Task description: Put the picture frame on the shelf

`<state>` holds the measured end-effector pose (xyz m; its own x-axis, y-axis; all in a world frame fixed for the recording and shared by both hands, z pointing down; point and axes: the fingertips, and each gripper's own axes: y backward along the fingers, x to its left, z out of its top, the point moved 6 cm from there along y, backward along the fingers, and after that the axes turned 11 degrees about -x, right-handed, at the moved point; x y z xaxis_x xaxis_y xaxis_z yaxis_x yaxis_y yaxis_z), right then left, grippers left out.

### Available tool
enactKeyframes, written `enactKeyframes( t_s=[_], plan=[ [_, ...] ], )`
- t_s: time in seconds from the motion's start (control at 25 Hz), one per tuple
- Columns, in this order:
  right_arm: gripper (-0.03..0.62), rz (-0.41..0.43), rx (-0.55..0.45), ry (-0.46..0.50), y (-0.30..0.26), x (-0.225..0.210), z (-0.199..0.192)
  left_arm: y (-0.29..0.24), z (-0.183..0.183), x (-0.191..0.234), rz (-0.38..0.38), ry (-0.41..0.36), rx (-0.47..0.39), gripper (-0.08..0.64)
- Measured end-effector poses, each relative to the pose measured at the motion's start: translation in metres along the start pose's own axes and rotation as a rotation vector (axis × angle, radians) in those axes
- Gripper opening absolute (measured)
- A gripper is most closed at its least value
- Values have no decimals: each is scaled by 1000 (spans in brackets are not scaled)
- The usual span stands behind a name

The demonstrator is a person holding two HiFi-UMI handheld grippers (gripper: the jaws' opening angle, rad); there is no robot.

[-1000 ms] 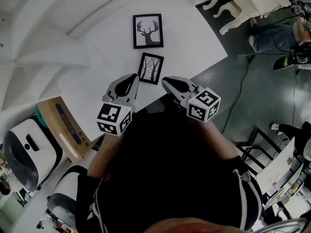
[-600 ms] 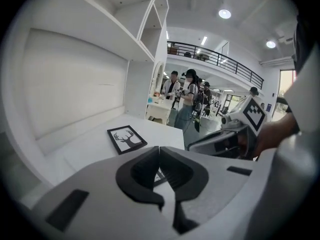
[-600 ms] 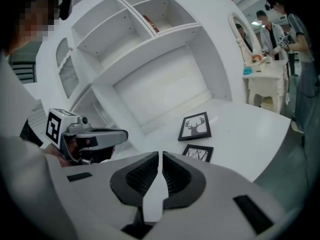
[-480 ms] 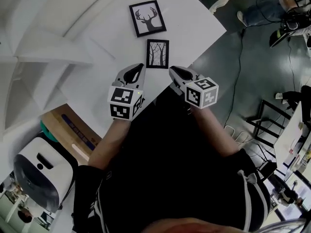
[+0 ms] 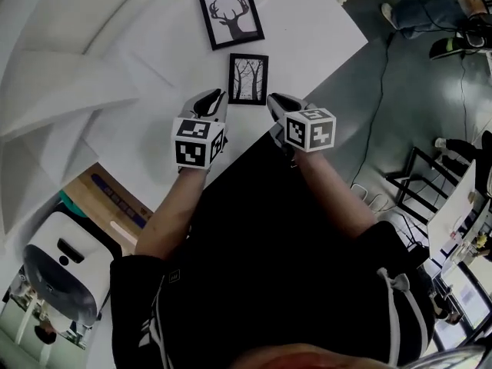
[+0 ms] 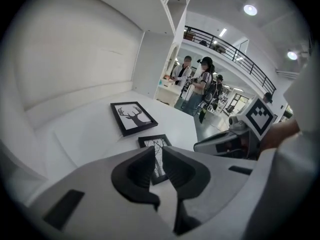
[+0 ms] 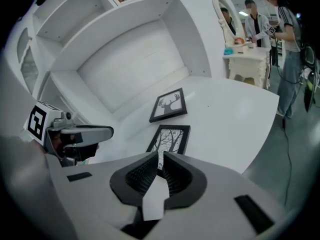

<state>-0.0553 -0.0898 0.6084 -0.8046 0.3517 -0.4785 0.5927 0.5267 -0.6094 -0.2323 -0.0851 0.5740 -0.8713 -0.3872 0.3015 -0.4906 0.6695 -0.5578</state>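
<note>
Two black picture frames lie flat on the white table (image 5: pixel 307 29): a larger deer frame (image 5: pixel 231 16) (image 6: pixel 132 117) (image 7: pixel 169 105) and, nearer to me, a smaller tree frame (image 5: pixel 248 78) (image 6: pixel 151 141) (image 7: pixel 170 138). My left gripper (image 5: pixel 213 97) (image 6: pixel 159 151) hovers just left of the tree frame's near end; its jaws are opening, a narrow gap with nothing between them. My right gripper (image 5: pixel 274 101) (image 7: pixel 160 156) hovers at the frame's near right corner, shut and empty. White shelf compartments (image 7: pixel 100 14) rise behind the table.
The table's curved edge (image 5: pixel 338 60) drops to a dark floor on the right. A cardboard box (image 5: pixel 108 206) and a white machine (image 5: pixel 54 275) stand at the lower left. People stand by a white dressing table (image 7: pixel 245 54) in the background.
Both grippers have moved forward over the table and now flank the near end of the tree frame. The frames themselves have not shifted.
</note>
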Motion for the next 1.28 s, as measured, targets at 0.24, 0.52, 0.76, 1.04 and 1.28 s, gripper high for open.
enactKeyframes(
  t_s=[0.24,0.52,0.76,1.04,1.28],
  plan=[
    [26,-22,61,-42,-25,-15,-6,-33,-13,2,10,27,82,98],
    [76,-43,117,-65,-45,-22,-7,-55,-23,8,25,81,130,122],
    [131,-94,161,-61,-51,-29,-14,-74,-46,18,30,112,238,177],
    [146,-108,207,-43,-62,-39,-8,-80,-60,32,44,90,342,181],
    [146,-125,225,-10,-74,-42,1,-87,-57,42,49,108,361,181]
  ],
)
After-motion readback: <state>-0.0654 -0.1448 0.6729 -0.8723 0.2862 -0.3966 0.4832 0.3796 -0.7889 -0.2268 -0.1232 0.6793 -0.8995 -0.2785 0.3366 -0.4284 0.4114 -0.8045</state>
